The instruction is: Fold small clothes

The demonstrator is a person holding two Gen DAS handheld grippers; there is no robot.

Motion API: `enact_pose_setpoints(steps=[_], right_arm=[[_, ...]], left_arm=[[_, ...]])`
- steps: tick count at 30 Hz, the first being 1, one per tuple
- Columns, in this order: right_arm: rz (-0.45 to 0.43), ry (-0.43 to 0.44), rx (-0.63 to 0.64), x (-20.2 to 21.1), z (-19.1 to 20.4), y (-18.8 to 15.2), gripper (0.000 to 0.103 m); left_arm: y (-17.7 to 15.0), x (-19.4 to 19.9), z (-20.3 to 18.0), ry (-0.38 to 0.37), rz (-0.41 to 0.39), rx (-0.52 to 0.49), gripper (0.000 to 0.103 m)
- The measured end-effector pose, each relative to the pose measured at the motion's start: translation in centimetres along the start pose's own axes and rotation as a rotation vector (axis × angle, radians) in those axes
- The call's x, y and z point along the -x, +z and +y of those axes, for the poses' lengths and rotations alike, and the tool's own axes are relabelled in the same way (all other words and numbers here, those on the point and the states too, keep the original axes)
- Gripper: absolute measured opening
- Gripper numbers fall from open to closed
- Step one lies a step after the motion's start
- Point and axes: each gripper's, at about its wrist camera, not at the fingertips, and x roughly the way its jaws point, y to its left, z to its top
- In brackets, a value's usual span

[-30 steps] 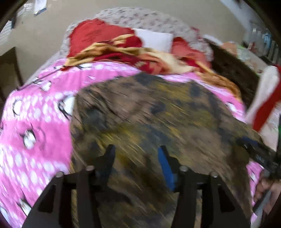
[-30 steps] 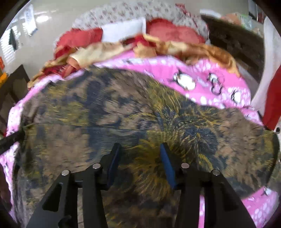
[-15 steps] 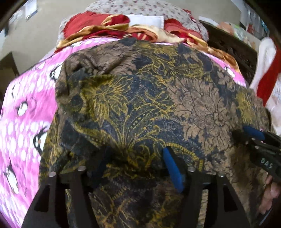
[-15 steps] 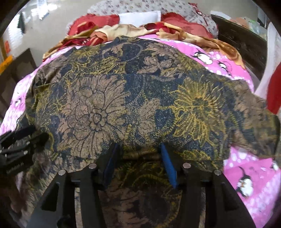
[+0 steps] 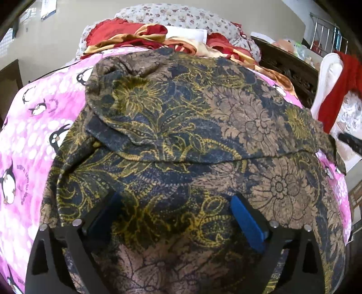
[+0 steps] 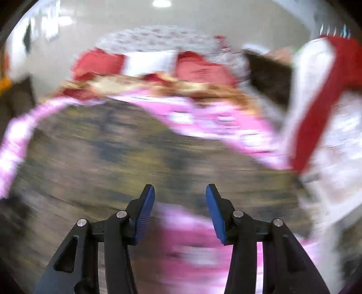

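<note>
A brown, navy and gold floral garment (image 5: 181, 126) lies on the pink penguin bedsheet (image 5: 34, 117), its far part folded toward me with a fold edge across the middle. My left gripper (image 5: 176, 203) is open, its blue-padded fingers (image 5: 245, 220) resting on the near part of the garment. The right wrist view is blurred by motion. There my right gripper (image 6: 179, 196) is open and empty, above the near edge of the garment (image 6: 113, 153). A black part of the right gripper shows at the right edge of the left wrist view (image 5: 351, 142).
A pile of red and gold cloth (image 5: 140, 38) and a floral pillow (image 5: 181, 15) lie at the head of the bed. A dark wooden cabinet (image 5: 289, 65) and white and red hanging cloth (image 5: 334, 81) stand to the right.
The garment has settled folded on the bed. My right gripper has let go of it and pulled away fast to the right; both grippers are now open.
</note>
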Motion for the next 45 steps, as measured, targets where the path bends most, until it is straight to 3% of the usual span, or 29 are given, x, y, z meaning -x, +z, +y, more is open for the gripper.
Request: enact_pose_setpoints(steps=[2,4,6,9,18,22,23,25,28,33,37,40,45], right_arm=[[0.016,-0.058,0.026,-0.3,-5.3,-1.7,0.036],[0.057,-0.042,0.028,-0.7,-10.2,-3.7,0.036],[0.098,-0.041,0.066,-1.2,-12.6,-5.4,0.036],[0.156,-0.008,0.117,-1.9,-13.9,-7.1,0.036],[0.274,-0.049,0.137,-6.9,-15.3,-8.6,0.036],[0.277,-0.066,0.052,-7.7,-16.7,-8.1,0.036],[0.283,-0.071,0.035,-7.8,-17.0,-8.0,0.03],[0.301,-0.075,-0.02,-7.4,-17.9,-7.8,0.003],[0.275,-0.068,-0.105,-5.4,-19.8,-6.5,0.0],[0.086,0.065,-0.28,1.9,-23.2,-0.6,0.0],[0.018,0.241,-0.358,5.2,-21.2,4.1,0.0],[0.012,0.393,-0.398,5.3,-16.0,7.0,0.0],[0.017,0.676,-0.39,3.6,-2.4,10.0,0.0]], left_arm=[[0.2,-0.3,-0.3,0.013,0.006,-0.01,0.103],[0.4,-0.5,-0.3,0.01,0.007,-0.007,0.103],[0.4,-0.5,-0.1,0.001,0.005,0.001,0.103],[0.5,-0.4,0.1,-0.015,0.0,0.014,0.103],[0.6,-0.4,0.4,-0.021,-0.001,0.022,0.103],[0.6,-0.4,0.5,-0.022,-0.001,0.022,0.103],[0.6,-0.4,0.5,-0.023,-0.001,0.023,0.103],[0.6,-0.3,0.5,-0.027,-0.002,0.025,0.103],[0.6,-0.3,0.6,-0.034,-0.005,0.03,0.103],[0.6,-0.2,0.6,-0.036,-0.006,0.032,0.103],[0.7,-0.1,0.8,-0.05,-0.011,0.043,0.103],[0.7,0.0,1.0,-0.065,-0.017,0.056,0.103],[0.7,0.0,1.1,-0.08,-0.025,0.071,0.103]])
